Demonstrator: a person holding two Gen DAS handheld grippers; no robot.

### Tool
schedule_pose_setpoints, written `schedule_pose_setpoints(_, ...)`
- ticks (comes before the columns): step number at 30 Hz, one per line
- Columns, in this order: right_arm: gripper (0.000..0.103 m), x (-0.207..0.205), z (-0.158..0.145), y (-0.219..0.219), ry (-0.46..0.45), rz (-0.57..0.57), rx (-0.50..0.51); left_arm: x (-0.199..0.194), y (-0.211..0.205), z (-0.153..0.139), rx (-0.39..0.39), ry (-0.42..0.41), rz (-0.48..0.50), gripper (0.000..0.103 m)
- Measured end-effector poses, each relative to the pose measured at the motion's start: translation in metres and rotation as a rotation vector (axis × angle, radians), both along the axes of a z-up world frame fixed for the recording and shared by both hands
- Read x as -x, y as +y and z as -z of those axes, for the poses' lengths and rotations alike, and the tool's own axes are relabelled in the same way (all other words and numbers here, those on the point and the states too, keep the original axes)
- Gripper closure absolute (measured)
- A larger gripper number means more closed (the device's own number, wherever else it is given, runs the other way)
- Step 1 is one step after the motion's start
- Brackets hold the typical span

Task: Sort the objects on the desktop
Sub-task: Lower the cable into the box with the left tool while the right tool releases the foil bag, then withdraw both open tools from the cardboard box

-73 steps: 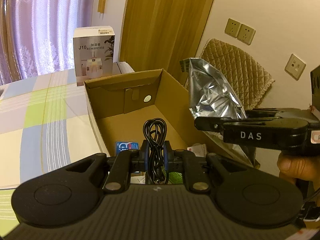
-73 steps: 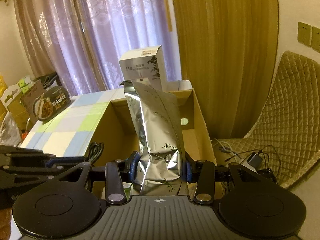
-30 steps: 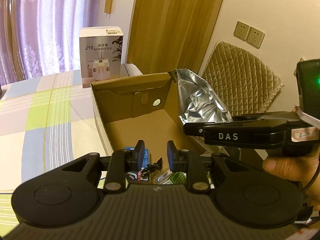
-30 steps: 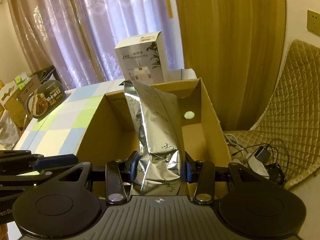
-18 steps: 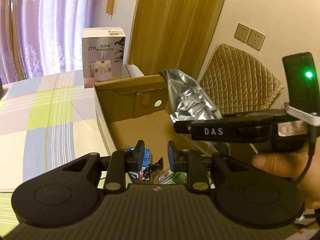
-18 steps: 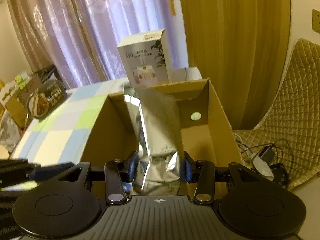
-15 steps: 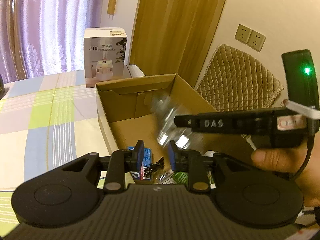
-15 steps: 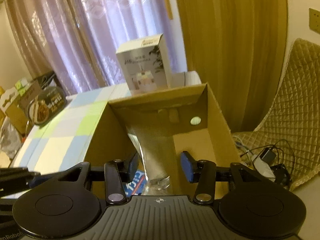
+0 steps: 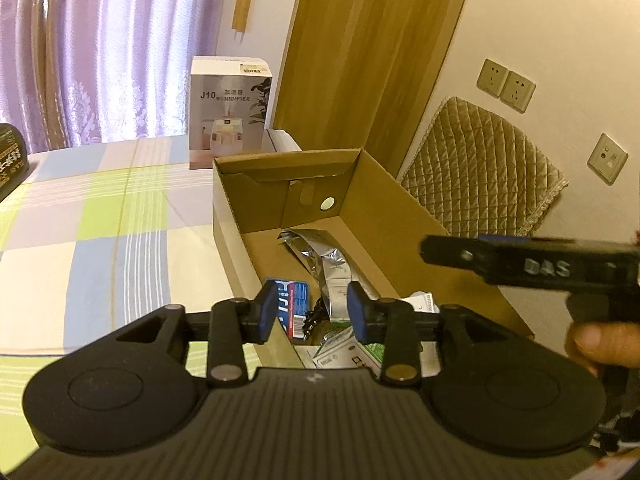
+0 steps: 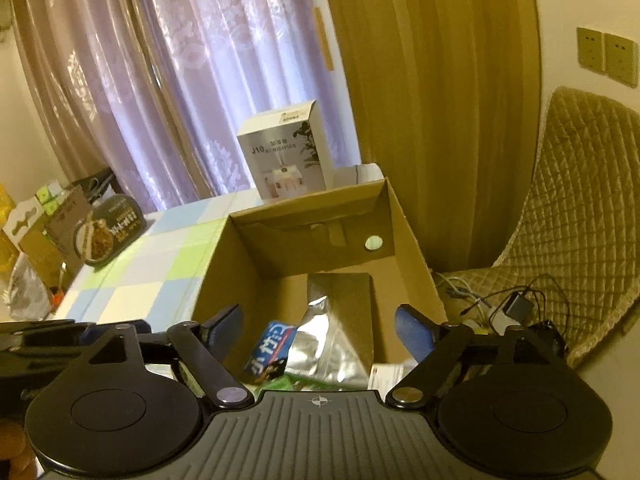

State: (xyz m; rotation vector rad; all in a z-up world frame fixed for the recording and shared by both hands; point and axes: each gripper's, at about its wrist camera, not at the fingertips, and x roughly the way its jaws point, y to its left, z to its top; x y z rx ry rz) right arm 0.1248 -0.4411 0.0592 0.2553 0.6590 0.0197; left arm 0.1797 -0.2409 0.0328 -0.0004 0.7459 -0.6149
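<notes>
Silver foil bag (image 10: 332,344) lying in cardboard box (image 10: 416,264), right tongs (image 10: 320,330) spread wide

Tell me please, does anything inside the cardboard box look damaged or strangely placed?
Only the silver foil bag: it lies crumpled and slanted across the other packets in the cardboard box. Nothing looks spilled or broken.

My left gripper (image 9: 312,312) and right gripper (image 10: 319,330) are matte black with blue finger pads (image 9: 267,312), silver pivot screws, twin round discs flanking a ribbed centre plate, and white "DAS" lettering along the right one's side.
</notes>
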Motion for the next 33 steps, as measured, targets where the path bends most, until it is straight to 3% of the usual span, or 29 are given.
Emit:
schedule_pose_setpoints(5,0.006,0.034,-0.014,0.006,-0.027,0.008,-0.021,0.02,0.009,-0.01,0.0,-0.018,-0.012,0.047)
schedule_pose_setpoints(7,0.003,0.048,-0.02,0.008,-0.037,0.012,-0.028,0.03,0.014,-0.014,0.006,-0.024,-0.016,0.034)
schedule_pose_setpoints(15,0.002,0.094,-0.035,0.02,-0.035,0.033,0.005,0.069,0.027,-0.028,0.018,-0.056,-0.054,0.001)
schedule_pose_setpoints(19,0.002,0.12,-0.036,0.027,-0.035,0.037,0.023,0.093,0.034,-0.035,0.024,-0.086,-0.092,0.001)
schedule_pose_setpoints(23,0.002,0.145,-0.036,0.035,-0.023,0.043,0.061,0.111,0.045,-0.039,0.056,-0.063,-0.136,0.001)
schedule_pose_setpoints(33,0.002,0.188,-0.028,0.052,0.024,0.054,0.145,0.153,0.055,-0.037,-0.005,0.02,-0.14,0.001)
